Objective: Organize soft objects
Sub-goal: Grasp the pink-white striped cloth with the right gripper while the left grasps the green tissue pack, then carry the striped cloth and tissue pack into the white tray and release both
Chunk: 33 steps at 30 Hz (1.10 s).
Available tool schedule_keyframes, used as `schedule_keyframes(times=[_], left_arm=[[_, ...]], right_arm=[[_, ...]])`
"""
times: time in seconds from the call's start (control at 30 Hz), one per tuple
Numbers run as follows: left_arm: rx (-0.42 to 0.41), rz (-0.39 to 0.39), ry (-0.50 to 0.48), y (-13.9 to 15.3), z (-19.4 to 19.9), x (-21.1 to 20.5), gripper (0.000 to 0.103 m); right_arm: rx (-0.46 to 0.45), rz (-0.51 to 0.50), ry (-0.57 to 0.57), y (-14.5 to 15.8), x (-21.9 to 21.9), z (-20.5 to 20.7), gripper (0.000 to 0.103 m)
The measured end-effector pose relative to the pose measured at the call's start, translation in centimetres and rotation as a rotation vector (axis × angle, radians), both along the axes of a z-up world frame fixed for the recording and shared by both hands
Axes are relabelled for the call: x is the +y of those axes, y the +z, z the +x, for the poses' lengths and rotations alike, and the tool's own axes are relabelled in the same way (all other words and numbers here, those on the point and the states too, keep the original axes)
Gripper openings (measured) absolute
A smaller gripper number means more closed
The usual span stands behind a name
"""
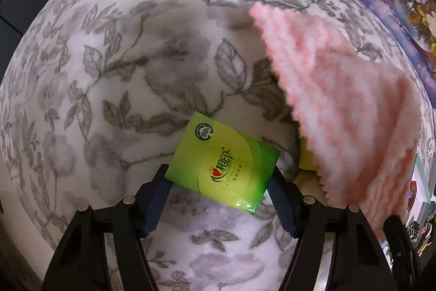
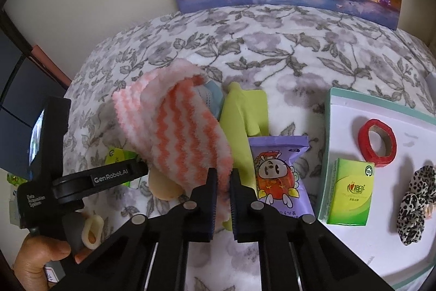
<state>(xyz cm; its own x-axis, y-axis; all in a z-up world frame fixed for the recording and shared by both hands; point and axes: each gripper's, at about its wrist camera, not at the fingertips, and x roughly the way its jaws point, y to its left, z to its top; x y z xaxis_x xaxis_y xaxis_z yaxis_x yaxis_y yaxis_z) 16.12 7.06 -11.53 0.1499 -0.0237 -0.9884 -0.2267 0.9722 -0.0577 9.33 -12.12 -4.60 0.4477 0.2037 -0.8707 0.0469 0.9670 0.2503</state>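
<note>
While right gripper (image 2: 223,188) pinches striped cloth (image 2: 174,124); left gripper (image 1: 220,182) straddles tissue pack (image 1: 223,162).

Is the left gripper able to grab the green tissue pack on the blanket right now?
Probably yes. The left gripper points down with its fingers on either side of the green tissue pack, and nothing lies on top of it. The pink striped cloth, held up by the right gripper, hangs off to one side.

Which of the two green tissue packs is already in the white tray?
The green tissue pack standing beside the red tape roll in the white tray. The other pack lies on the floral blanket, between the left gripper fingers.
</note>
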Motion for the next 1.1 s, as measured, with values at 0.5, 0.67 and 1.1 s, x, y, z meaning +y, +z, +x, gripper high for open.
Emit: schedule_keyframes(times=[0.5, 0.67, 1.1], left_arm=[[-0.131, -0.014, 0.038, 6.0, -1.1, 1.6, 0.071], [-0.197, -0.016, 0.025, 9.1, -2.3, -0.2, 0.071], [-0.359, -0.046, -0.02, 15.4, -4.0, -2.9, 0.071]], right_arm=[[-0.146, 0.116, 0.0, 6.0, -1.4, -1.4, 0.005], [-0.236, 0.134, 0.004, 9.1, -1.9, -2.3, 0.005], [-0.519, 0.174, -0.087, 18.0, -6.9, -7.5, 0.005]])
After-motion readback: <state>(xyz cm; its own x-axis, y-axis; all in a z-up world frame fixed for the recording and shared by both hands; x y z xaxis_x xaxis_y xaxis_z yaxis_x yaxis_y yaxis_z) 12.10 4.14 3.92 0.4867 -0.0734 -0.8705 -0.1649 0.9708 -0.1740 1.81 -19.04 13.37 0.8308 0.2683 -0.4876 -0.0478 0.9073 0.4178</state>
